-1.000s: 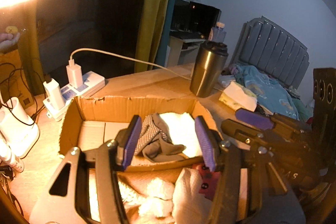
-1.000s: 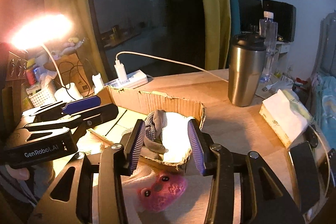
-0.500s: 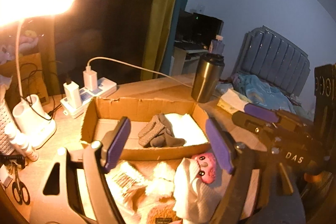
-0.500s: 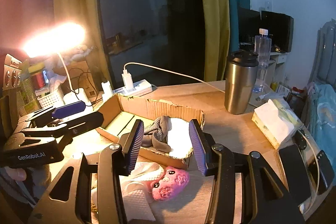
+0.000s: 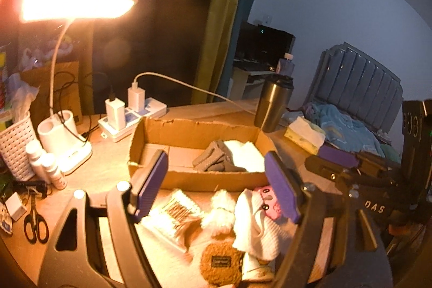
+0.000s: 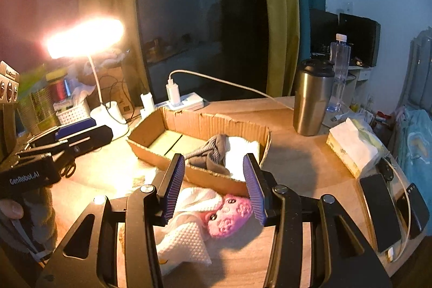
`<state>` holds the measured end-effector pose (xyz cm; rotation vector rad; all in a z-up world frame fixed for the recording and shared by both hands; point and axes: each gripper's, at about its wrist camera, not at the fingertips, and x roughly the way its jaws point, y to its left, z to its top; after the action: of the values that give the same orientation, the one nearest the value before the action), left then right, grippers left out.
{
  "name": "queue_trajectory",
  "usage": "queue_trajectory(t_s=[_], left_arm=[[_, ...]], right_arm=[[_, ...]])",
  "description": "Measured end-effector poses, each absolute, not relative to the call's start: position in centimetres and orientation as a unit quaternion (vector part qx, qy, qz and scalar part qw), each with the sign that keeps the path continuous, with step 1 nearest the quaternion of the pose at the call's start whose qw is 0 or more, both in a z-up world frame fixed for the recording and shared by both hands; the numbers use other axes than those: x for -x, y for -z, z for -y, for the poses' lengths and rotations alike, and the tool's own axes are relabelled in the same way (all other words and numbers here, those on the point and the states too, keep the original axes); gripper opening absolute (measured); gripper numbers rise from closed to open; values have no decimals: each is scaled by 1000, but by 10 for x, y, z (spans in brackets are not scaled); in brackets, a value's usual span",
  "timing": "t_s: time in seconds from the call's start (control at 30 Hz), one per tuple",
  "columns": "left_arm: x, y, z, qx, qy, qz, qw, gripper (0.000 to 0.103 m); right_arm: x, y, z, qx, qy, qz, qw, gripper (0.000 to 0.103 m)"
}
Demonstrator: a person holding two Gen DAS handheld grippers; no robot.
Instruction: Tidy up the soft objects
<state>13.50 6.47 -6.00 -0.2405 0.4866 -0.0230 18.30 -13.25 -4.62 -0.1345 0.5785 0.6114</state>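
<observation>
Both tongs stand apart and empty. The left gripper (image 5: 216, 182) has just opened wider and drawn back from the cardboard box (image 5: 199, 177), leaving the grey sock (image 5: 216, 161) inside. 1 item is stowed; the pink plush (image 6: 229, 215) waits beneath the right gripper (image 6: 214, 190).

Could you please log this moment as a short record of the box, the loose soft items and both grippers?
box: cardboard box on the desk, open top
in box: grey sock lying on a white cloth
outside box: pink plush toy, white towel, brown pouch
left gripper: jaws just opened, nothing between them
right gripper: jaws open, empty
</observation>
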Motion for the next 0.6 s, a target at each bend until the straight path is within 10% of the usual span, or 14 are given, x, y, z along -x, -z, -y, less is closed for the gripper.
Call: queue_trajectory(t_s=[0.6], left_arm=[[-107, 88, -97, 147, -21, -253, 956, 75]], right_arm=[[-165, 75, 104, 79, -319, -313, 891, 64]])
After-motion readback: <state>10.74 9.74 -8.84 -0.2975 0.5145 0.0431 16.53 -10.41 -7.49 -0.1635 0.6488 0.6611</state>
